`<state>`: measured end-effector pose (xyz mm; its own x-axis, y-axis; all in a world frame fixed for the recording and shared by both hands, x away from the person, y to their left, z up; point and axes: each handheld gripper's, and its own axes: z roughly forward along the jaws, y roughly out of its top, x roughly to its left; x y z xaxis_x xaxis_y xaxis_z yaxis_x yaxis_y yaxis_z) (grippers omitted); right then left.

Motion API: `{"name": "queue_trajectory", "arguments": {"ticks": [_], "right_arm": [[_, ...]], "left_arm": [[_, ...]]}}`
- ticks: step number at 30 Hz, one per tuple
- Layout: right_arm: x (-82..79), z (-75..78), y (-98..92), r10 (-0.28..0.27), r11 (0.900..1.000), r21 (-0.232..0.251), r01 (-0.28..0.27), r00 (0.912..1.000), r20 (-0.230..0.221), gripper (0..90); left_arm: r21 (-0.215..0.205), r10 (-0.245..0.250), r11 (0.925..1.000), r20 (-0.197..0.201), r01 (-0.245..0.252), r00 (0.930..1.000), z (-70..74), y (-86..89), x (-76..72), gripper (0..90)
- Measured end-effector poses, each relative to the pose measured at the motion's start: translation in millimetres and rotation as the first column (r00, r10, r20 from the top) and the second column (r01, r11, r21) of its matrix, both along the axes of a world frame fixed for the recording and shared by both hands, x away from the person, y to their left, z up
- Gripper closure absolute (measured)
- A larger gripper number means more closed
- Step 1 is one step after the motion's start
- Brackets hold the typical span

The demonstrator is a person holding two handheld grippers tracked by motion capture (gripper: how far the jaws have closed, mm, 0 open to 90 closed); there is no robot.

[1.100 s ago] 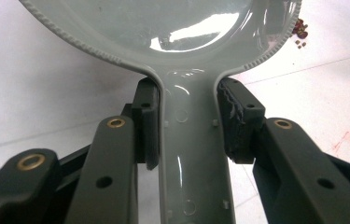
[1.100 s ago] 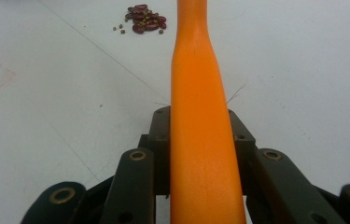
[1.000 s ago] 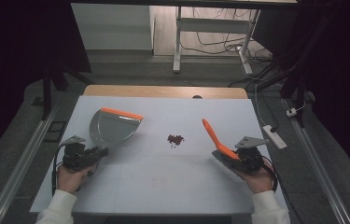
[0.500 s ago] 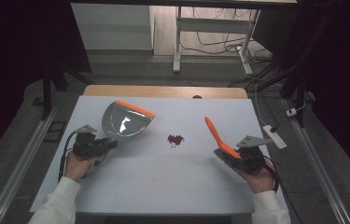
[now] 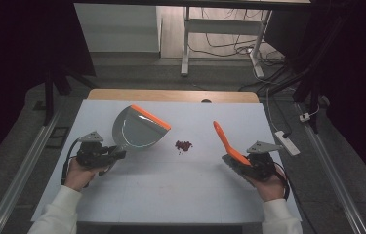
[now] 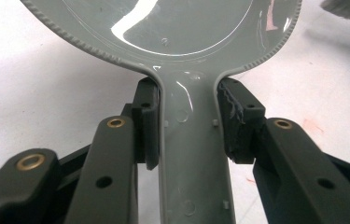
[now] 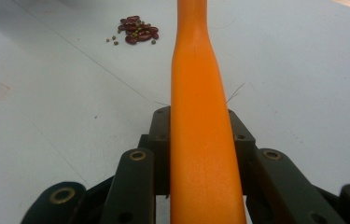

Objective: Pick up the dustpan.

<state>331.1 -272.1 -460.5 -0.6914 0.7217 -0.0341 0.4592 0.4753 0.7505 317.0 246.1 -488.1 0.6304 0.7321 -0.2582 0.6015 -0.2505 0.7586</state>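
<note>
My left gripper (image 5: pixel 117 153) (image 6: pixel 189 121) is shut on the handle of a grey dustpan (image 5: pixel 139 130) (image 6: pixel 172 28) with an orange front lip. The pan is held tilted up over the left part of the white table (image 5: pixel 171 195). A small pile of dark red beans (image 5: pixel 184 145) (image 7: pixel 137 32) lies at the table's middle, to the right of the pan. On the right, my right gripper (image 5: pixel 241 162) (image 7: pixel 200 126) is shut on an orange-handled brush (image 5: pixel 225 140) (image 7: pixel 196 70). Its handle slants up and away toward the beans.
A white power strip (image 5: pixel 286 142) lies at the table's right edge. A wooden strip (image 5: pixel 171 95) runs along the far edge. Metal rails (image 5: pixel 19 185) flank the table on the floor. Open white surface lies between the two hands.
The left gripper has tipped the dustpan up and shifted it slightly right, toward the beans. The right gripper and brush have stayed in place.
</note>
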Motion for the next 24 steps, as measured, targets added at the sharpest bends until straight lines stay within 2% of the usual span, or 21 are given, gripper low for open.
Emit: {"name": "queue_trajectory", "arguments": {"ticks": [2,7,13,24], "right_arm": [[0.6,-0.6,-0.1,0.0,1.0,-0.002,0.0,1.0,-0.001,70.1],[1.5,-0.5,-1.1,-0.016,1.0,0.003,0.016,0.9999,0.006,70.0],[2.8,0.6,1.1,-0.027,1.0,0.014,0.027,0.9996,0.012,70.1],[11.4,1.7,9.2,-0.026,0.999,0.022,0.026,0.9995,0.019,70.1]], "left_arm": [[-0.009,-0.016,0.9998,-0.003,0.016,0.9999,0.9,0.1,-1.2,62.4],[0.006,-0.049,0.9988,-0.004,0.049,0.9988,0.6,-3.3,-2.6,62.3],[0.027,-0.108,0.9937,0.002,0.108,0.9941,1.3,-6.4,-6.9,62.3],[0.045,-0.135,0.9896,-0.021,0.136,0.9906,3.0,-7.4,-10.2,62.3]]}}
